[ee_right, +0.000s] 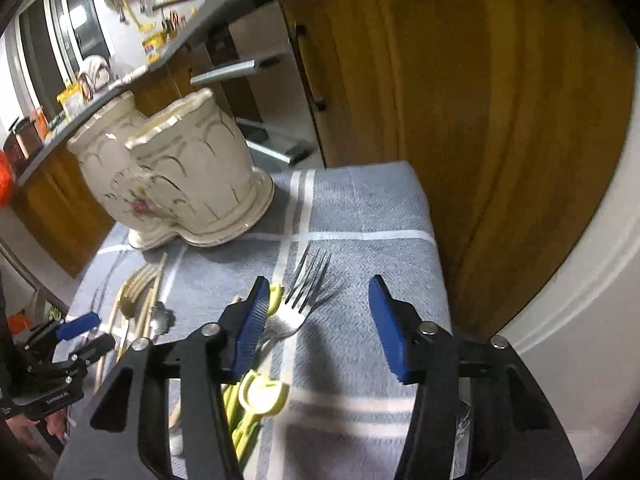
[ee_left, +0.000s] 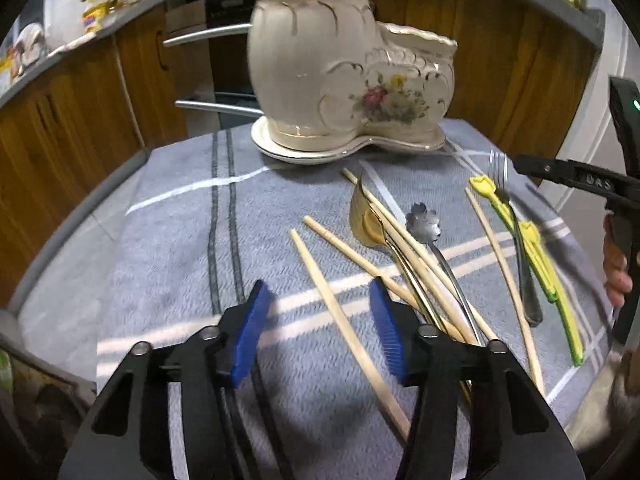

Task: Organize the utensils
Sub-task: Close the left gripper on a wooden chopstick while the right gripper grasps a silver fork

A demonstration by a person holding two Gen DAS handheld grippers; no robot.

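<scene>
Two spread pairs of fingers, chopstick (ee_left: 340, 312) between left fingers (ee_left: 256, 320), fork (ee_right: 300, 300) between right fingers (ee_right: 388, 320), unpinched

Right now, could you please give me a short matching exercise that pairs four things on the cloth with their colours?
Things:
1. holder
2. fork
3. training chopsticks
4. spoon

Colours:
A. gold
B. yellow-green
C. cream with a flower print
D. silver

Pairs: 1-C, 2-D, 3-B, 4-A
</scene>
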